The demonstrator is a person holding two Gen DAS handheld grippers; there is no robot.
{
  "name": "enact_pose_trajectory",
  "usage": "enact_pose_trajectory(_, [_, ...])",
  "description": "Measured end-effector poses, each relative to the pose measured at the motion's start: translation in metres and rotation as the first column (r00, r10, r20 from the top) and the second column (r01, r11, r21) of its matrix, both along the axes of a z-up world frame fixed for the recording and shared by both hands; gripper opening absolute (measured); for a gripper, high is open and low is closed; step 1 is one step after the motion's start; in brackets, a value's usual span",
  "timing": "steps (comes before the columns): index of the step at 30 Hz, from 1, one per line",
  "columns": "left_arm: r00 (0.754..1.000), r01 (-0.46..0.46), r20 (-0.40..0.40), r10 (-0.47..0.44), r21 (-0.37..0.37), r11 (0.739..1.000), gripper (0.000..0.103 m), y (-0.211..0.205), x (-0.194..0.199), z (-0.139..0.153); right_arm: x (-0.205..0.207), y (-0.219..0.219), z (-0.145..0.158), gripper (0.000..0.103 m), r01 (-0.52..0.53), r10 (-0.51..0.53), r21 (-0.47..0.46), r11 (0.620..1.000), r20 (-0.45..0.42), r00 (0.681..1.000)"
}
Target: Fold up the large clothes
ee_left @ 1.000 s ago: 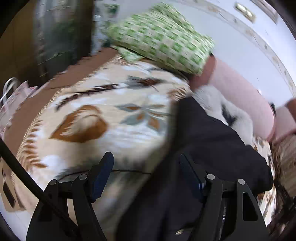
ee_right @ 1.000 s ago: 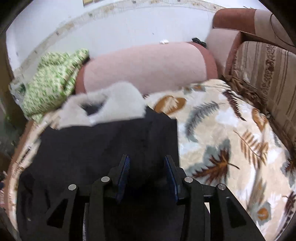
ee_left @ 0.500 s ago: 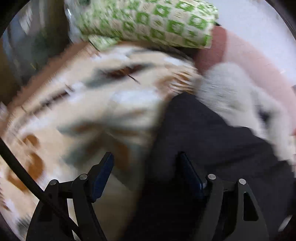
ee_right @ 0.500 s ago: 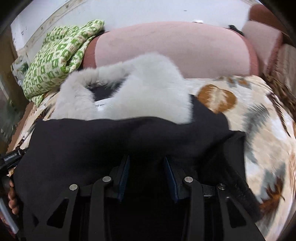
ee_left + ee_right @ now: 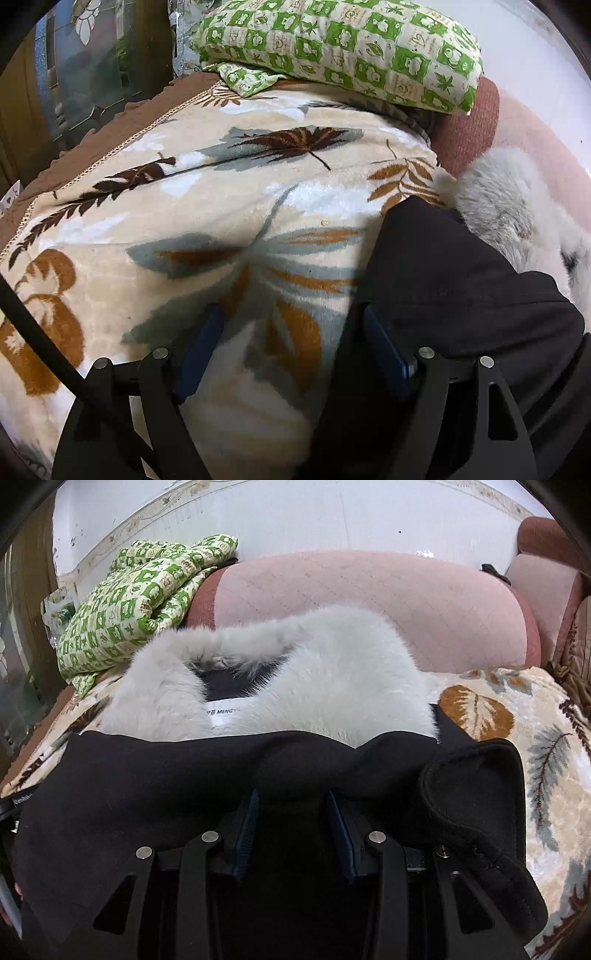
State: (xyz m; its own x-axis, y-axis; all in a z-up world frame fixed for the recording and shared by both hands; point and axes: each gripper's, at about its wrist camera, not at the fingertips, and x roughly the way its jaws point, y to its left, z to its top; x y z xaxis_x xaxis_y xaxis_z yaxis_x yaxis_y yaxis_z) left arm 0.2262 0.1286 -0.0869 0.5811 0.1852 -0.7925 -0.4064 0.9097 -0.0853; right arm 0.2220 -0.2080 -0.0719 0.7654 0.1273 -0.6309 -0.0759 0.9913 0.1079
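Note:
A black coat (image 5: 147, 775) with a grey fur collar (image 5: 332, 672) lies on a leaf-patterned blanket (image 5: 184, 192). Its folded-over edge reaches the collar and a white label (image 5: 225, 712). My right gripper (image 5: 292, 795) is shut on a thick fold of the black cloth, low over the coat. My left gripper (image 5: 293, 317) stands wide at the coat's (image 5: 443, 277) left edge, its jaws opening. Black cloth lies against its right finger, and only blanket shows in the gap. The fur collar (image 5: 498, 199) is at the right of that view.
A green checked pillow (image 5: 351, 40) lies at the sofa's far left end, also seen as the pillow (image 5: 129, 609). The pink sofa back (image 5: 369, 590) runs behind the collar. A glass door (image 5: 92, 74) stands beyond the sofa's left edge. A black cable (image 5: 29, 325) crosses the left view.
Both grippers moved forward and down toward the collar, bringing the coat's black fold up to it. The left jaws stand slightly wider.

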Motion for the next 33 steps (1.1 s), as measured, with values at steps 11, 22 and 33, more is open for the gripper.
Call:
enact_pose_trajectory(11, [0.982,0.164,0.086,-0.168,0.052,0.985,0.078,0.01,-0.136,0.117,-0.116,-0.021,0.098,0.065,-0.042,0.039,0.075,0.996,0.04,0.998])
enact_pose_trajectory(22, [0.997,0.045,0.072,-0.037,-0.115,0.992,0.078,0.061,-0.242,0.096,-0.269,-0.085,0.136,0.078,-0.04,-0.006,0.478,0.877,0.093,0.996])
enact_pose_trajectory(33, [0.993,0.09,-0.073,-0.09,-0.009,0.996,0.075,0.026,-0.246,0.046,-0.319,-0.079,0.063,0.078,0.066,-0.048,0.312,0.948,-0.066,0.997])
